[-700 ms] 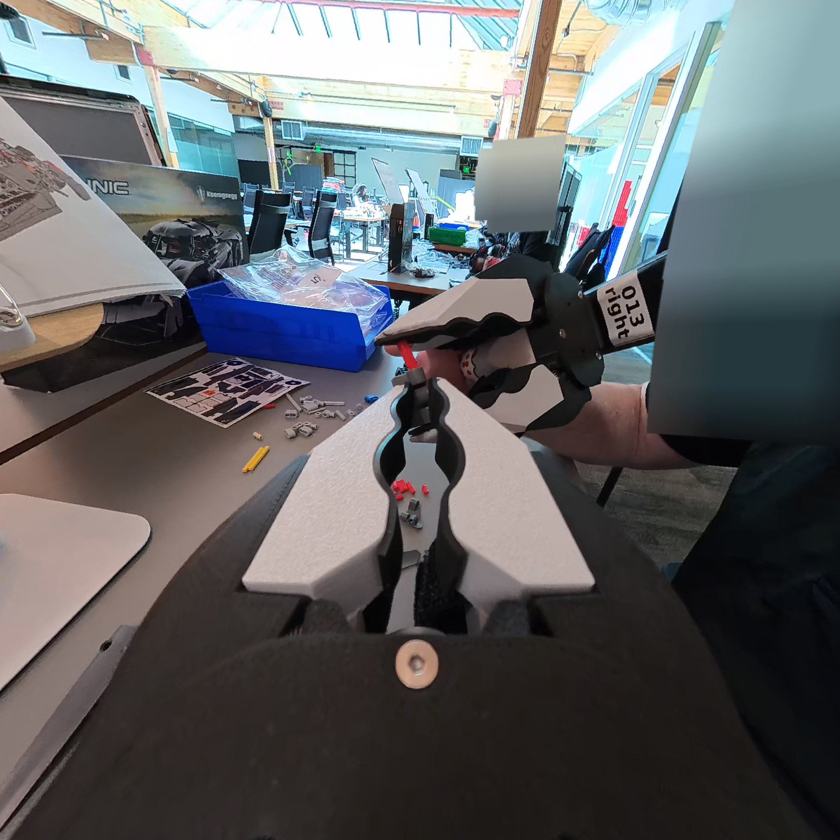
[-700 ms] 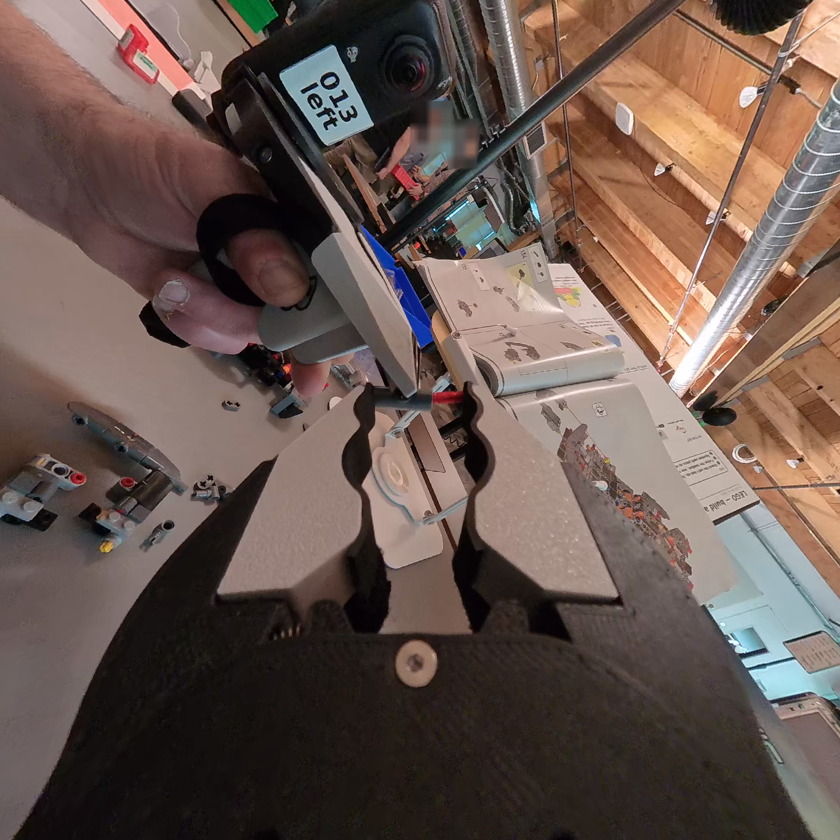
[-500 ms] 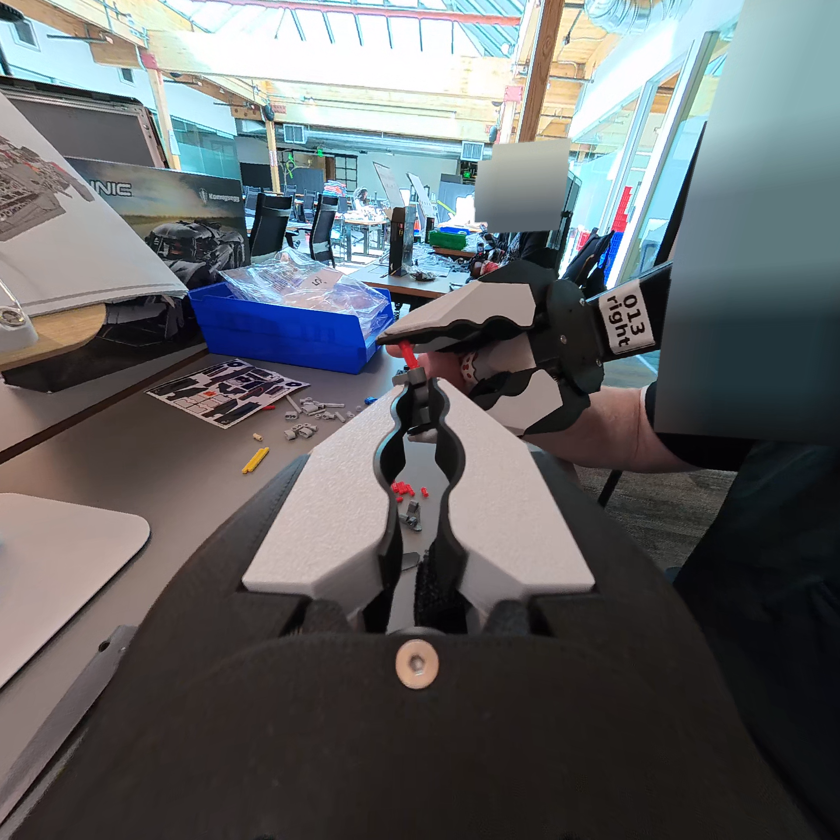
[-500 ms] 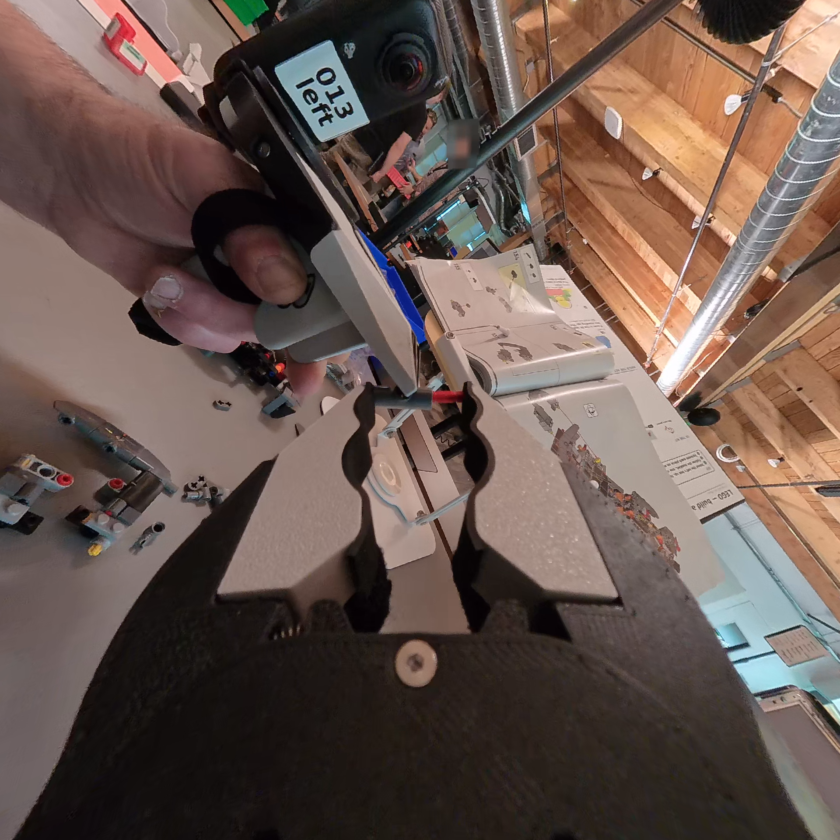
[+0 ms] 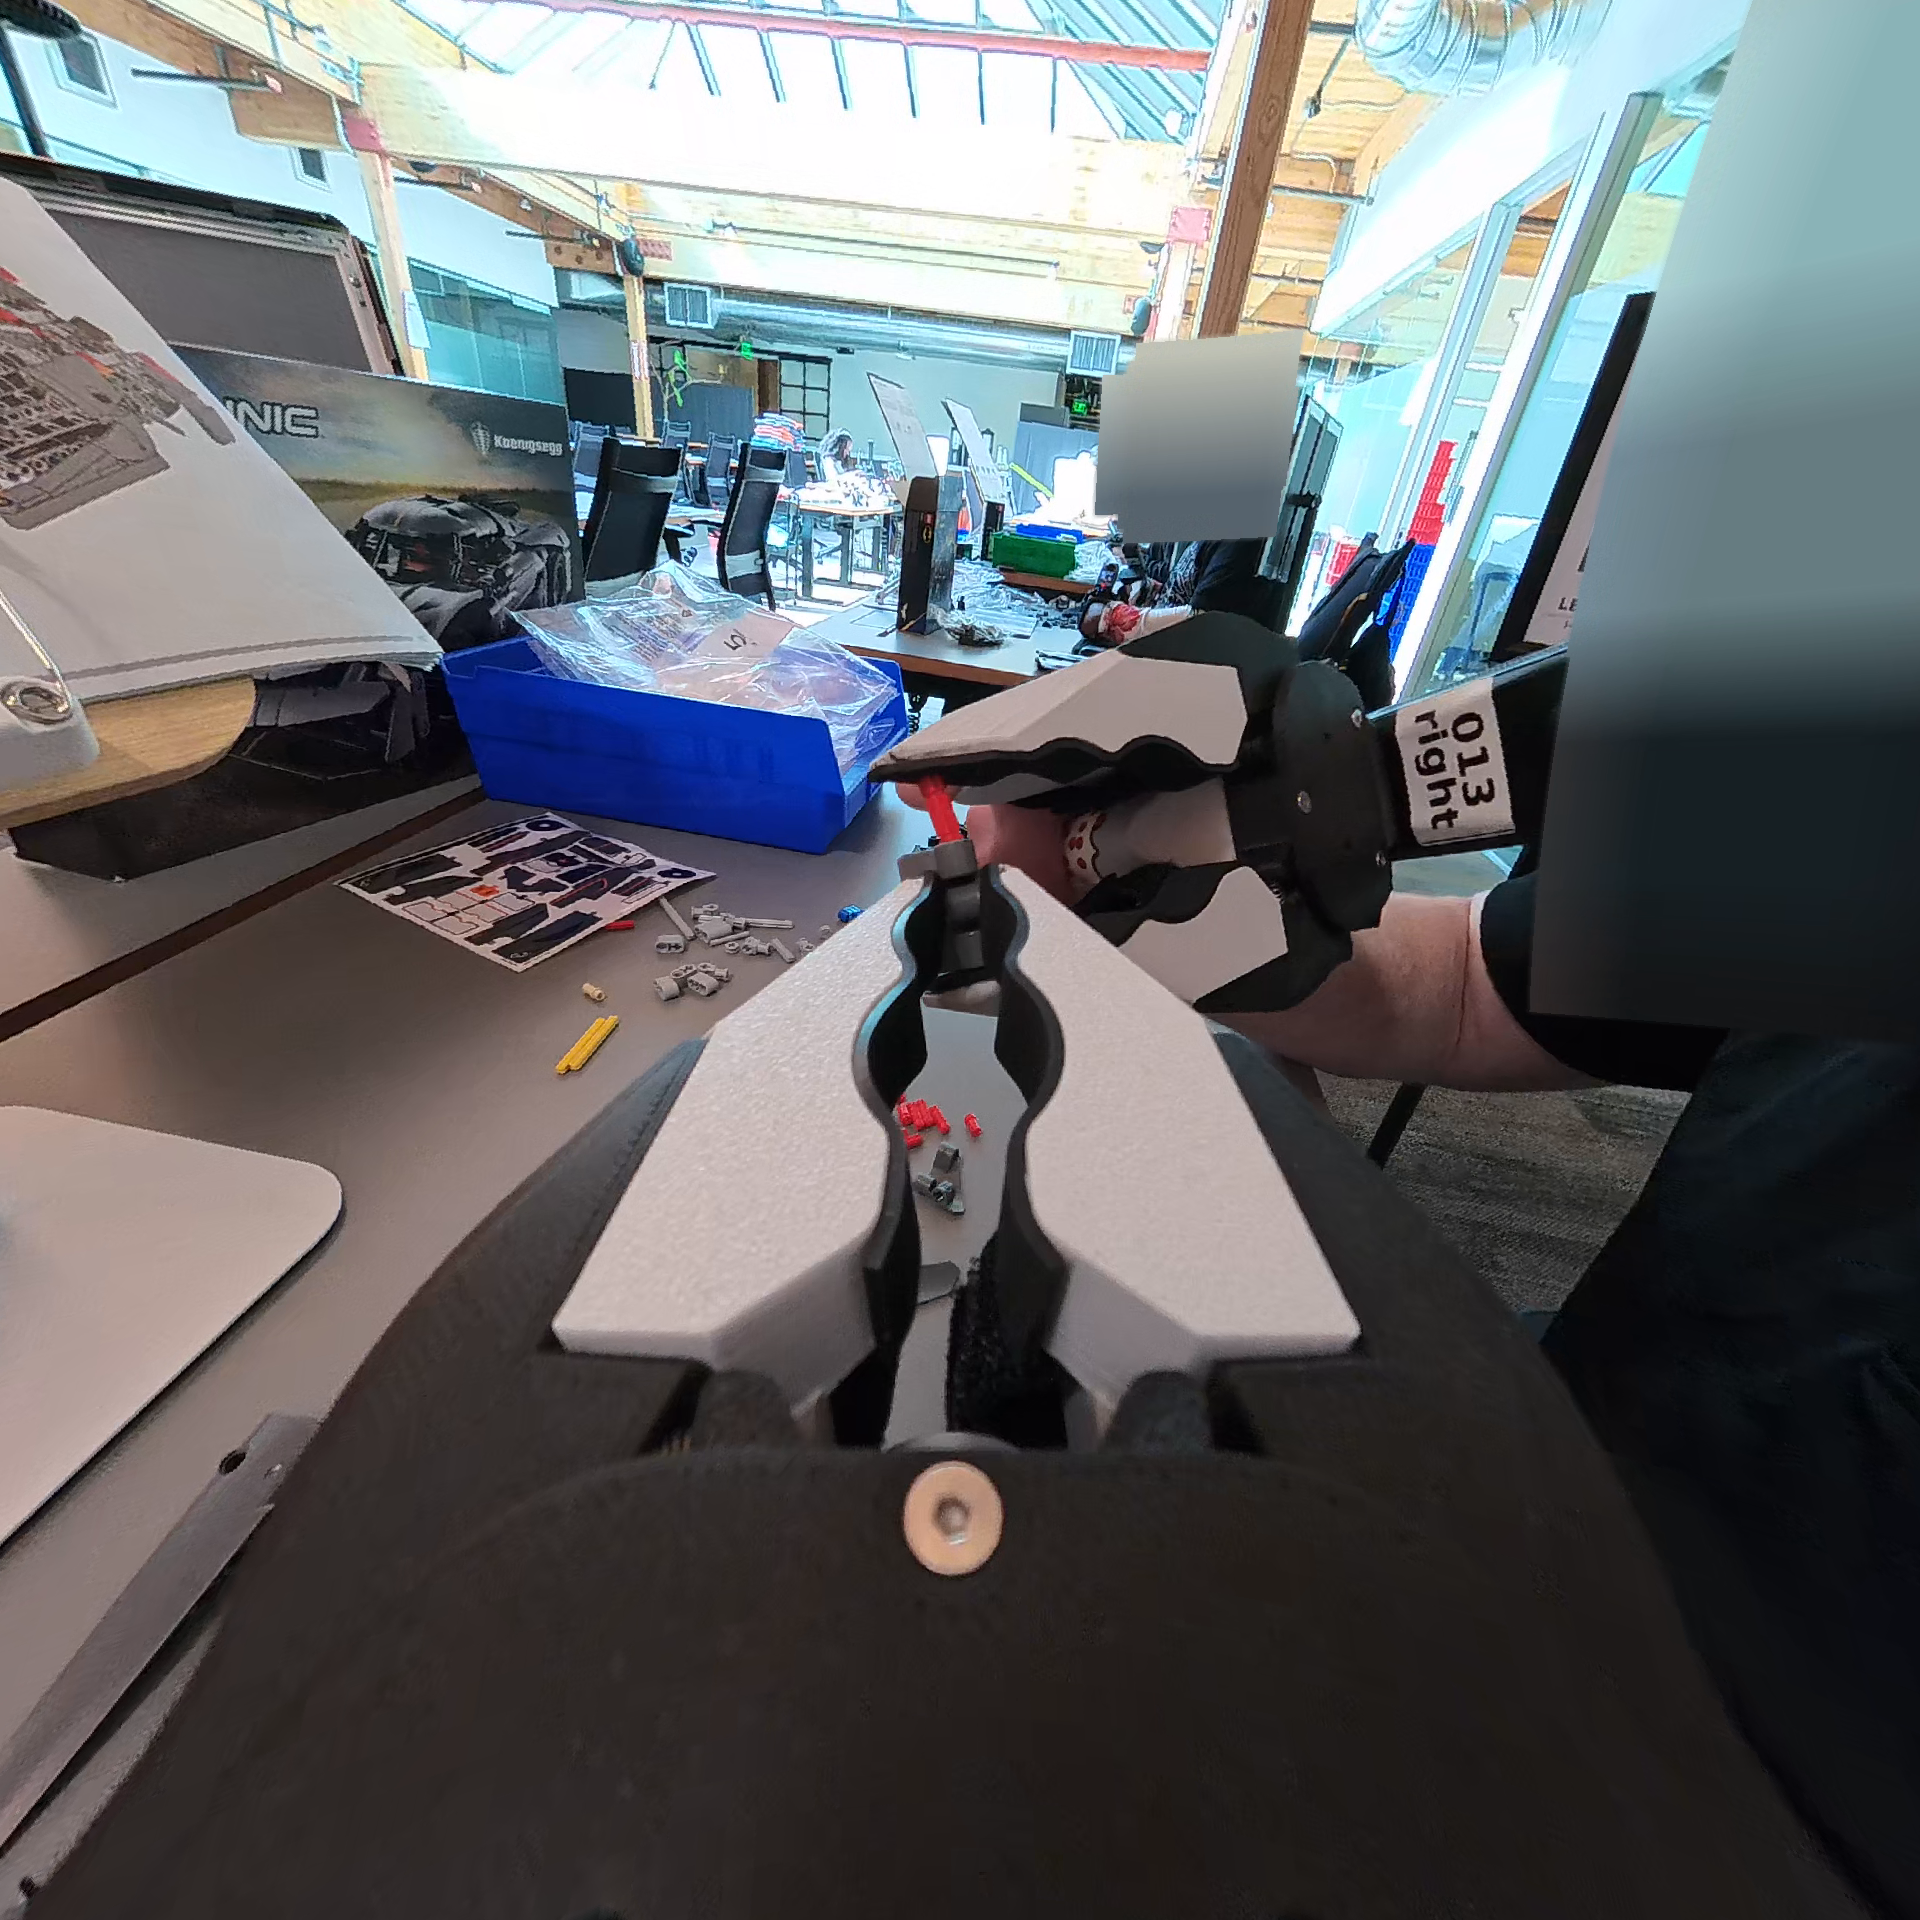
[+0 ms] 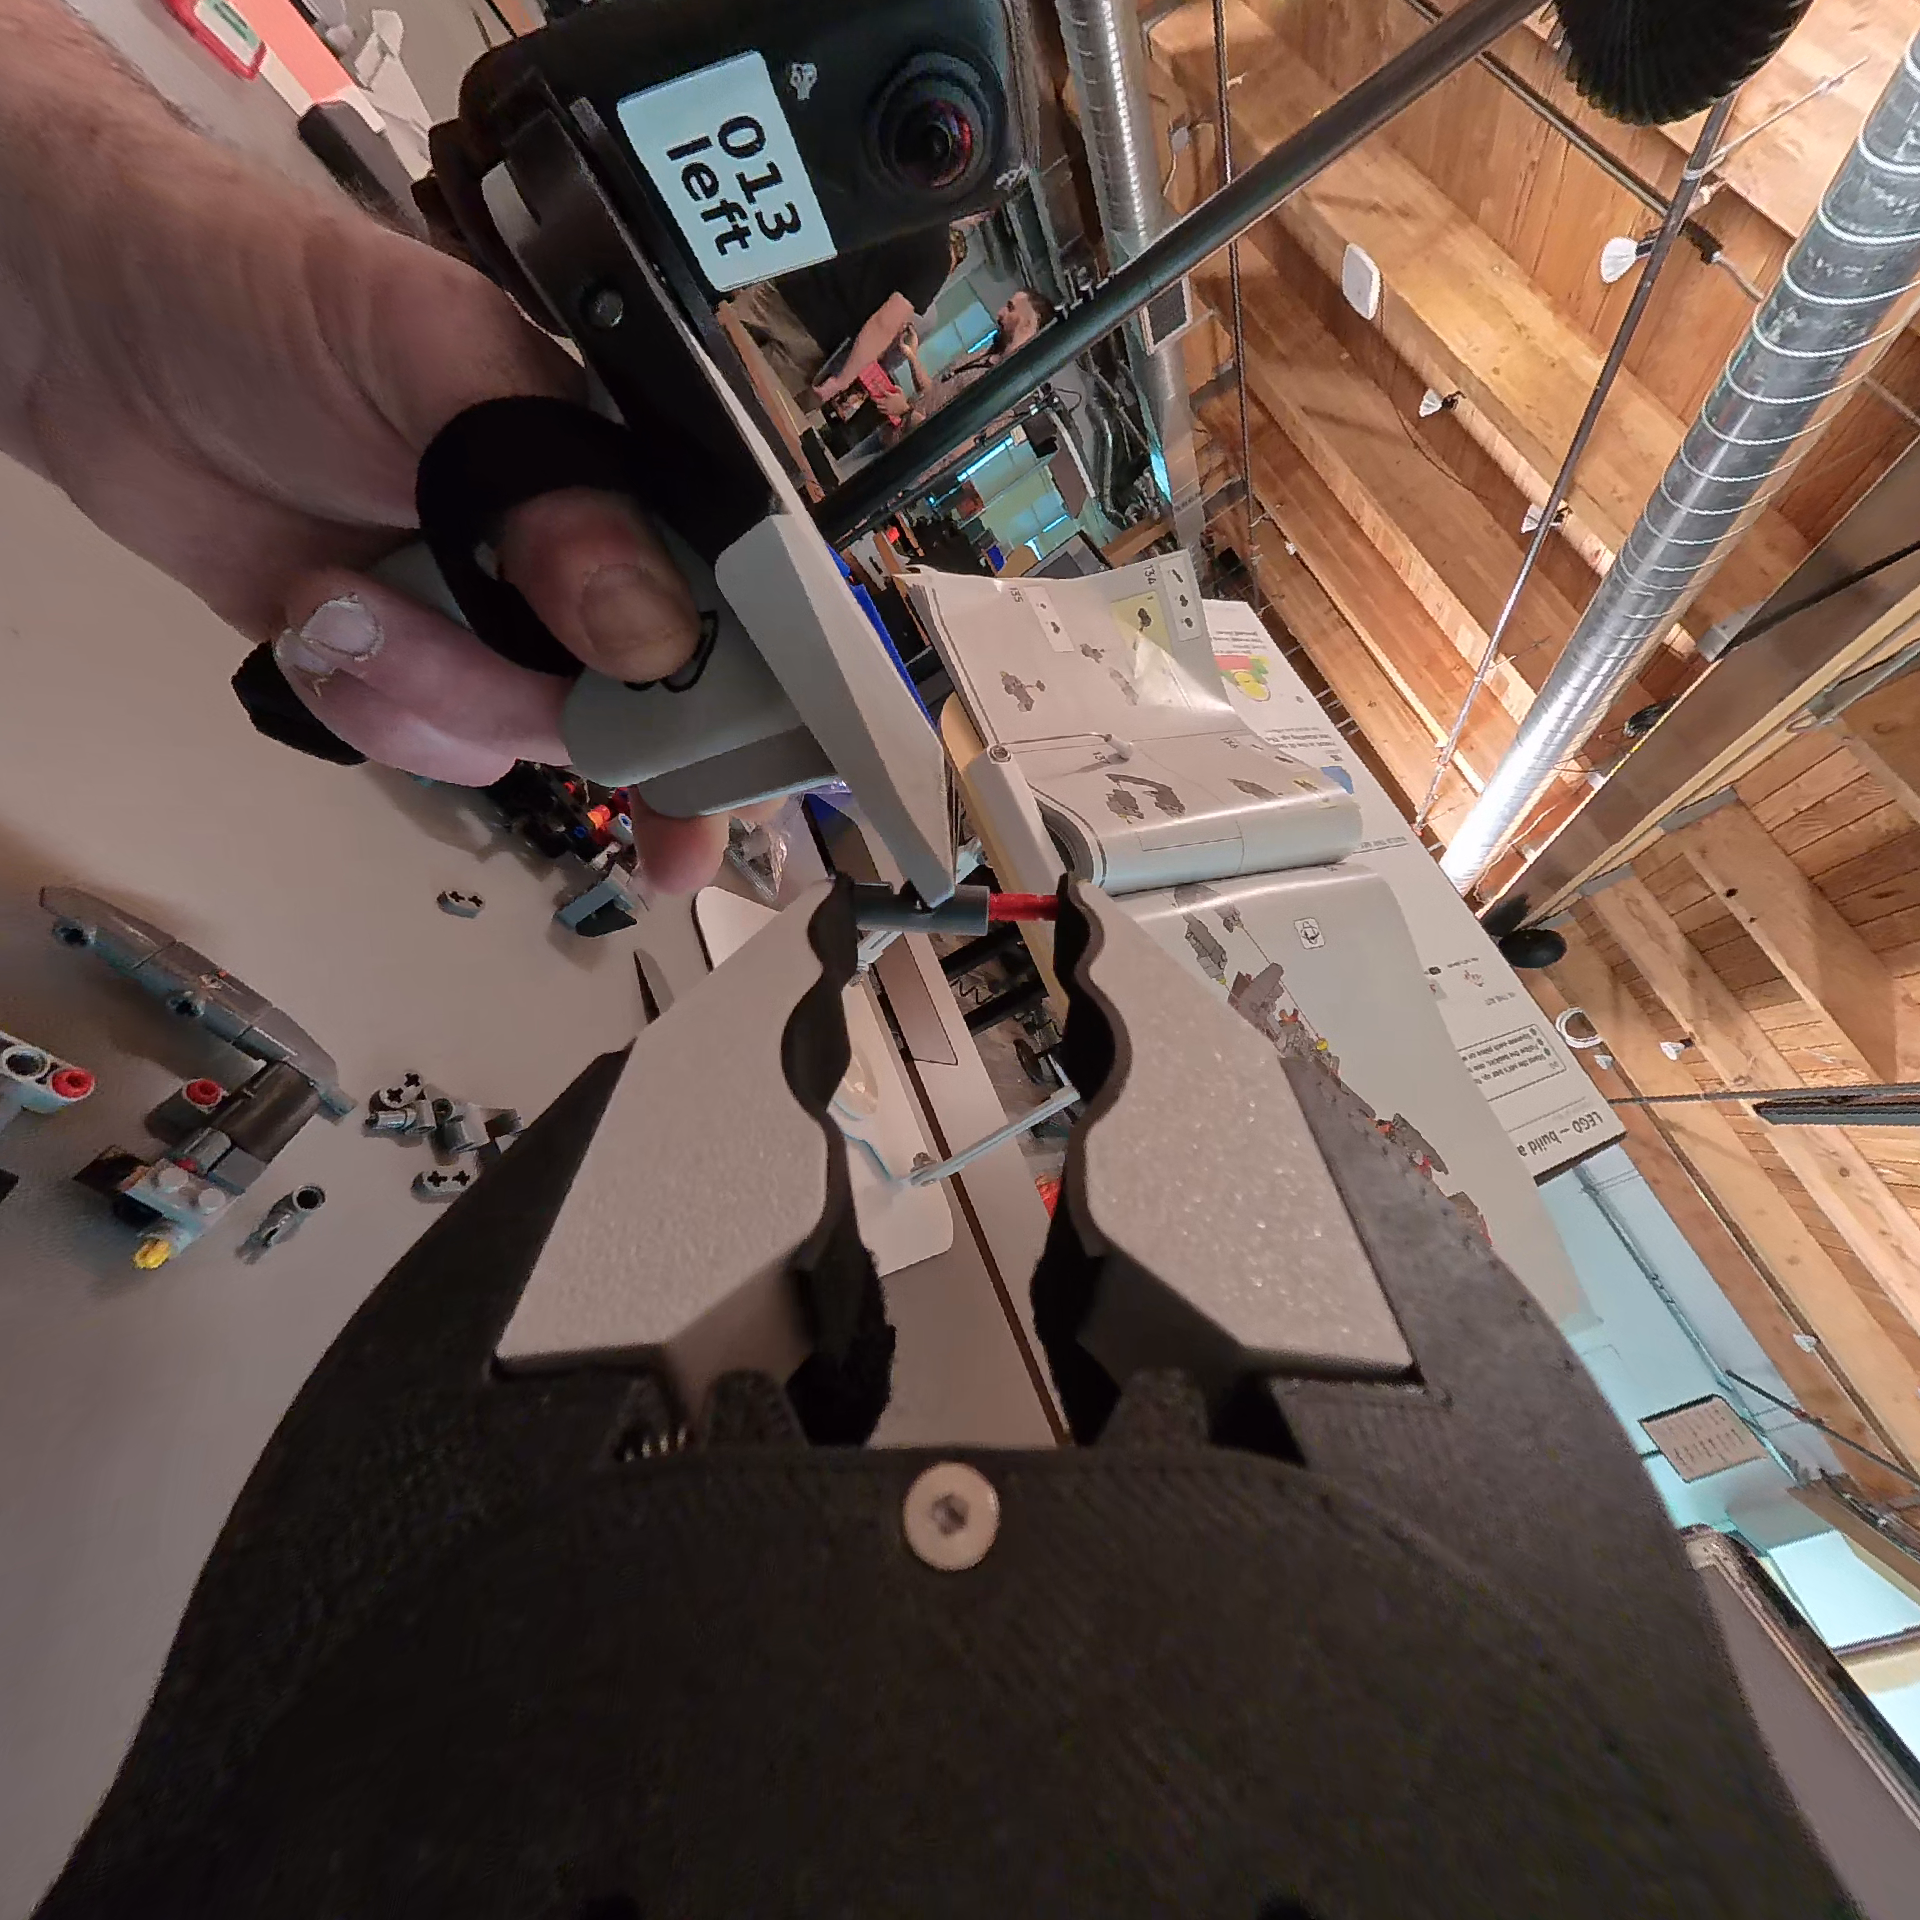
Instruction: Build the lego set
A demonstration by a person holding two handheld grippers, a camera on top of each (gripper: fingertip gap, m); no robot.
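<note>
Jaws of the left gripper (image 5: 961,914) clench a grey connector (image 5: 964,914); the right gripper (image 6: 951,909) squeezes that piece and its red axle (image 6: 1023,907) lengthwise.

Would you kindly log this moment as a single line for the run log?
left tool: shut on grey connector piece | right tool: pads at both ends of grey connector piece and red axle | raised above grey table

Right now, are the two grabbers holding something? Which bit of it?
Yes, one small piece. The left gripper pinches the grey connector by its sides. The right gripper squeezes it lengthwise, one fingertip on the red axle end, the other on the grey end.
</note>
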